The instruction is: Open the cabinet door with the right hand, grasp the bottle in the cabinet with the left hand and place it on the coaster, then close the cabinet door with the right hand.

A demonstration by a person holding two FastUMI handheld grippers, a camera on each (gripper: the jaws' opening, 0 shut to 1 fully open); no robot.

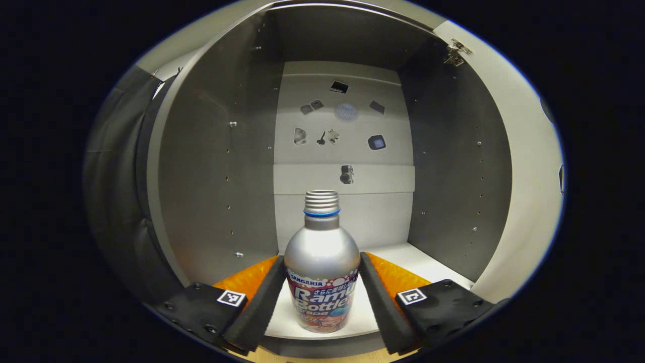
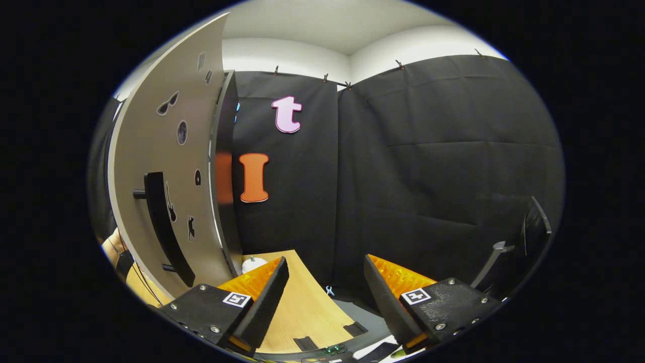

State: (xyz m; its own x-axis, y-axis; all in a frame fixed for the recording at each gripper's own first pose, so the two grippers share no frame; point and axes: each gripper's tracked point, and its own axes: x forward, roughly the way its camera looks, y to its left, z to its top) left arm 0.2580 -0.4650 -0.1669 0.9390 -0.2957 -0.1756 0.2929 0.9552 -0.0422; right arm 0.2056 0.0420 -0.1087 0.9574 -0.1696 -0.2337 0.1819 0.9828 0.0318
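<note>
Straddling the bottle (image 1: 322, 262), your left gripper (image 1: 322, 290) has one finger at each side of its lower body, seemingly at the surface; whether both press cannot be told. That bottle stands upright, uncapped, on the front edge of the cabinet (image 1: 216, 166) floor, with stickers on the back wall beyond. Your right gripper (image 2: 325, 290) is spread wide and holds nothing above the wooden table (image 2: 307, 307); the cabinet door (image 2: 166, 166) stands swung out at its left, handle (image 2: 164, 227) facing you.

Dim cabinet (image 1: 216, 166) interior, glare on bottle (image 1: 322, 252) shoulder, strong fisheye bending at edges.
</note>
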